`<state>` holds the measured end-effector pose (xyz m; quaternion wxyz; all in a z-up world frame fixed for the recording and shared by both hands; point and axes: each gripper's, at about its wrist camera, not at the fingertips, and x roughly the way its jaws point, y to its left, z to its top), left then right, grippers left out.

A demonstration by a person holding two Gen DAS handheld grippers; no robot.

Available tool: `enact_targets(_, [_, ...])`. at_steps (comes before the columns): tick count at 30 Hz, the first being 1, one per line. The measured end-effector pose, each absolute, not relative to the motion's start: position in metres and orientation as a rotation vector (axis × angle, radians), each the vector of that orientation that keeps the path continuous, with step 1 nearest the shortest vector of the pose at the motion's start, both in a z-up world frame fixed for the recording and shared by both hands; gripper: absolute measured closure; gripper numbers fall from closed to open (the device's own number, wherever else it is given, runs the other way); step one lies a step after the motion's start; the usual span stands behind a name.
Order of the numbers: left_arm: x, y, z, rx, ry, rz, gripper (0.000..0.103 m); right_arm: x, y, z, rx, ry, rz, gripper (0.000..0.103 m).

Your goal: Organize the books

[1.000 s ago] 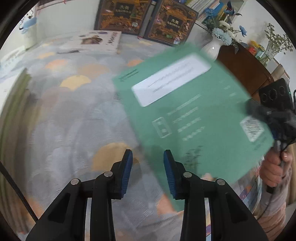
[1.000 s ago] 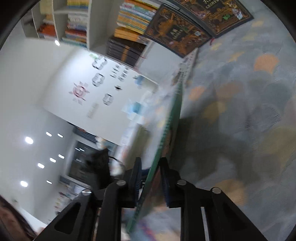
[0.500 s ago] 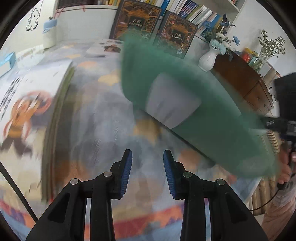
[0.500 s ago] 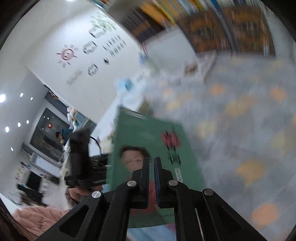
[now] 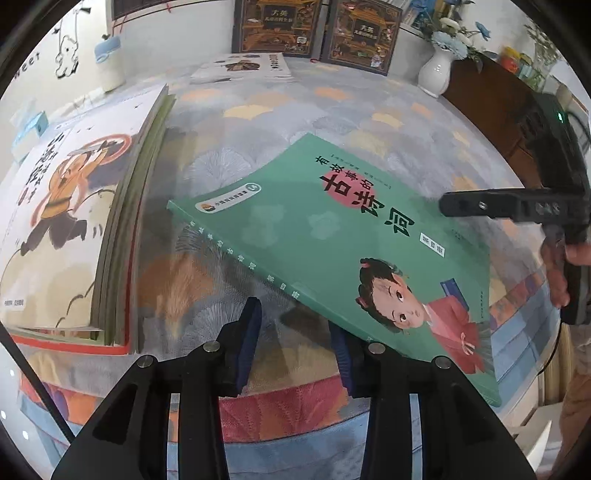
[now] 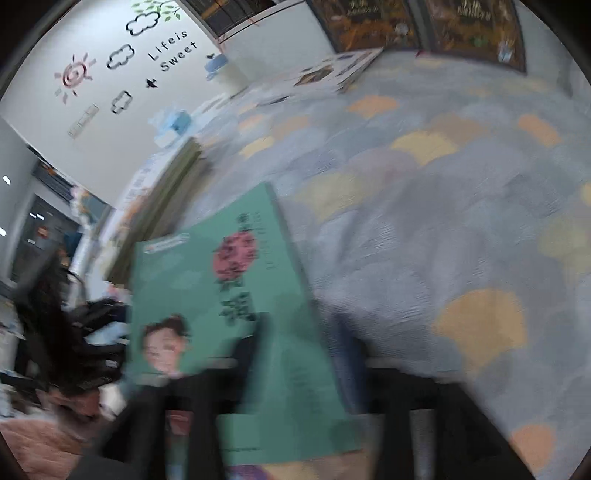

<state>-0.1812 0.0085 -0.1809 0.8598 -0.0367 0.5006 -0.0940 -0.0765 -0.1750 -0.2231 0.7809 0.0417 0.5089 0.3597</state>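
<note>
Currently, status by item:

Green book (image 5: 332, 236): now cover-up, with the title and the girl's portrait readable in the left wrist view. One second ago its back cover, with label and code square, faced that camera, and half a second ago it was a blur in mid-swing. It has been flipped.

Book position: tilted over the patterned cloth (image 5: 258, 122), near corner raised above the left gripper's right finger, far corner low. Contact with the cloth cannot be confirmed.

Right gripper (image 5: 448, 204): enters from the right in the left wrist view, its finger lying across the book's right edge. In its own view (image 6: 299, 384) the frame is smeared by motion. One second ago the fingers were clamped on the book. Whether they are clamped or parted now cannot be told.

Left gripper (image 5: 295, 345): fingers apart, holding nothing, positioned under the book's near corner.

Stack of books (image 5: 74, 221): at left, white illustrated cover on top, well apart from the green book.

Other books: one white book (image 5: 243, 66) lies flat at the far edge, and two dark ornate volumes (image 5: 317, 33) stand upright behind it.

Meaning for task: judged from the flip, the book is oriented face-up for placing. The stack at left is the probable destination.

Risk: if the right grip is loose, the tilted book may slide off toward the cloth's near edge.
</note>
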Motion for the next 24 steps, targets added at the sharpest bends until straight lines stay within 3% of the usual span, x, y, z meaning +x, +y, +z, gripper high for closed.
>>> enact_targets(2, [-0.189, 0.004, -0.182, -0.059, 1.061, -0.202, 0.069, -0.072, -0.180, -0.226, 0.138, 1.090, 0.821, 0.019])
enact_targets(7, [-0.221, 0.004, -0.184, -0.067, 1.061, -0.245, 0.067, -0.073, -0.163, -0.222, 0.031, 1.114, 0.865, 0.014])
enact_targets(12, [-0.220, -0.004, -0.187, -0.184, 1.093, -0.416, 0.063, -0.090, -0.156, -0.223, -0.014, 1.138, 0.918, 0.014])
enact_targets(15, [-0.209, -0.016, -0.187, -0.152, 1.084, -0.427, 0.055, -0.111, -0.156, -0.224, -0.046, 1.145, 0.922, 0.013])
enact_targets(21, [-0.190, -0.002, -0.191, -0.237, 1.081, -0.473, 0.056, -0.138, -0.188, -0.242, 0.324, 1.257, 1.110, 0.010])
enact_targets(24, [-0.194, 0.005, -0.194, -0.254, 1.061, -0.469, 0.067, -0.133, -0.200, -0.247, 0.395, 1.247, 1.104, 0.020])
